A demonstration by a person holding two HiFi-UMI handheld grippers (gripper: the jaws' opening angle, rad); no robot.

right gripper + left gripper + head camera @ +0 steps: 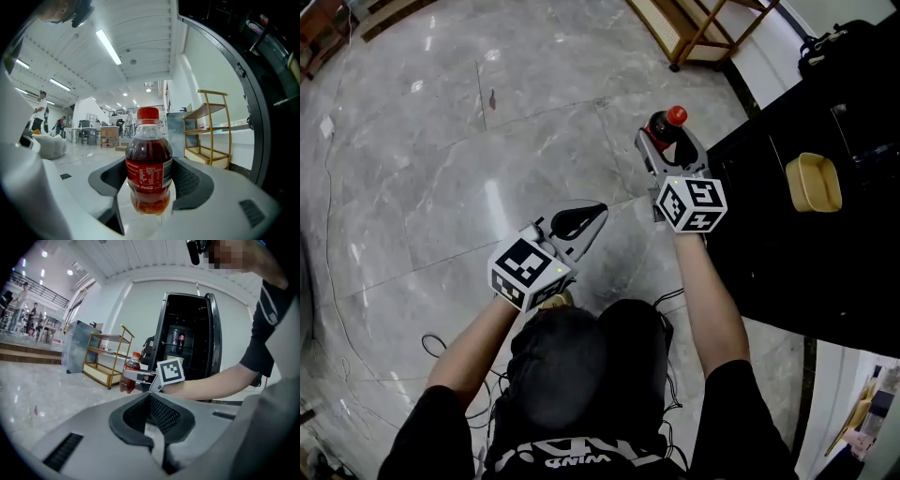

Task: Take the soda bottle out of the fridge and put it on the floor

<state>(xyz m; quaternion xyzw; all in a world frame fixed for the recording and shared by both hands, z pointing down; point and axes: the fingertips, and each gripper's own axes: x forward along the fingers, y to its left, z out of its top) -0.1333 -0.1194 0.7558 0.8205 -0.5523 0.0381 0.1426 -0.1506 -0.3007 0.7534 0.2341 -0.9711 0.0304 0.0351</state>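
One tool does the work here: the right tool (670, 147) is clamped on the small clear plastic soda bottle with dark cola, a red label and a red cap (149, 157). Its dark pads press the labelled waist from both sides. The bottle stands upright, long axis vertical, cap above the jaws and rounded base hanging free below them. It is outside the open black fridge (165, 333), which stands just to the right of that hand, and it is in the air over the pale grey marble floor (441, 141).

The left tool (150, 401) sits lower and to the left, well apart from the bottle. Its pads meet at the tips with nothing between them, so it plays no part for now.

Judging by this, the taking-out is done and the setting-down is left. The floor lies straight under the bottle's base, so the move calls for a plain descent with the bottle kept vertical. A tilt at touchdown could tip so narrow a base.
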